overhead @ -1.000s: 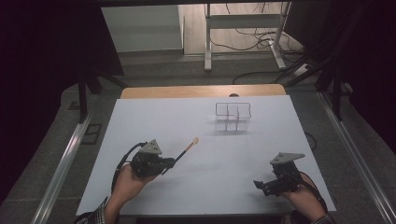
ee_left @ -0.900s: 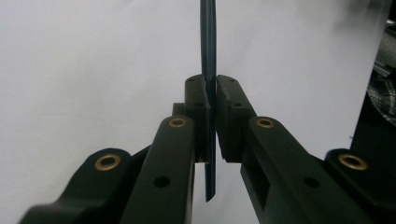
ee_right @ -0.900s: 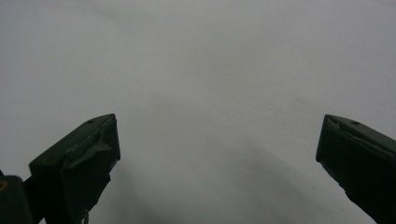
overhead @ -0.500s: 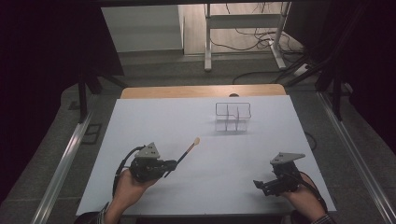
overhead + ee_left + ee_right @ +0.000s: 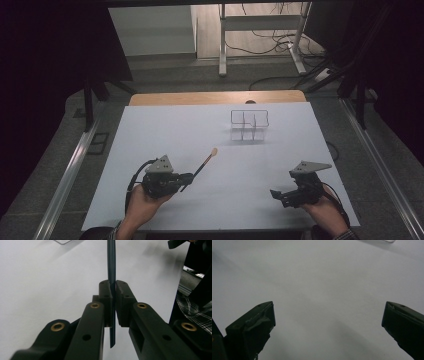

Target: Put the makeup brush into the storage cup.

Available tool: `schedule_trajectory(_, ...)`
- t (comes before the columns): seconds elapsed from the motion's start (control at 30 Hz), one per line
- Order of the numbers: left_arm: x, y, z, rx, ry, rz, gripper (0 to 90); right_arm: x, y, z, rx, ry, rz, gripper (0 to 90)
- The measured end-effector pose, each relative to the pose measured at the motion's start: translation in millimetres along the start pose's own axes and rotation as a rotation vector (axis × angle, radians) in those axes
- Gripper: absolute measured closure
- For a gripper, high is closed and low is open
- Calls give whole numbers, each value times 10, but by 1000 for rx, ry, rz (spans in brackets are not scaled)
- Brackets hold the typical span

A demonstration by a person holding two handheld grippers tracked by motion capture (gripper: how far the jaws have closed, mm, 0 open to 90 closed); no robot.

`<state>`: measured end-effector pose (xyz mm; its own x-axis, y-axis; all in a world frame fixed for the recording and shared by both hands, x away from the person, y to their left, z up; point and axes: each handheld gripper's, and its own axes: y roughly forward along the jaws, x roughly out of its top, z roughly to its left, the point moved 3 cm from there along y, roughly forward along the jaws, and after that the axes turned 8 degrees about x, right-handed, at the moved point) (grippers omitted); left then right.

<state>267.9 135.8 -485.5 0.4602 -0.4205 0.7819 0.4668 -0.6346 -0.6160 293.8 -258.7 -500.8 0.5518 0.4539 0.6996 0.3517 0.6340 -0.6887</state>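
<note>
Pinching a dark-handled spoon [image 5: 205, 162] between its closed jaws, the left gripper [image 5: 186, 177] holds it slanting out over the white table [image 5: 150, 130], its pale tip, possibly wooden, toward the wire rack [image 5: 249, 125]. The right gripper [image 5: 278, 195] rests wide open, empty.

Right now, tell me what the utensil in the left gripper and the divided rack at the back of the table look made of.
Utensil: dark, thin flat handle with a pale tan rounded tip, so probably wood or bamboo at the end, with a matte dark coating or plastic handle; I can't tell which. Rack: see-through walls with bright edges, likely clear glossy acrylic. Left gripper jaws: matte black plastic.
</note>
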Motion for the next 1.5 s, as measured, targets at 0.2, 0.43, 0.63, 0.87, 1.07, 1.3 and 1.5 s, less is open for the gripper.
schedule_trajectory(0.2, 11, 66, 1, -14, 13, -6, 849, 23, 13, 21, 12, -4, -7, 0)
schedule_trajectory(0.43, 27, 132, -2, -25, 22, -13, 849, 71, 28, 56, 37, -8, -35, 0)
schedule_trajectory(0.63, 40, 154, 2, -31, 26, -24, 849, 133, 59, 109, 77, -1, -69, 0)
schedule_trajectory(0.87, 62, 167, 5, -39, 27, -35, 849, 201, 89, 158, 116, 10, -108, 0)
schedule_trajectory(1.07, 69, 189, 17, -38, 29, -36, 848, 242, 110, 202, 138, 11, -129, 0)
schedule_trajectory(1.3, 77, 205, 15, -45, 25, -44, 849, 292, 137, 249, 162, 18, -155, 0)
schedule_trajectory(1.5, 82, 235, 0, -55, 30, -39, 849, 349, 181, 300, 178, 17, -166, 0)
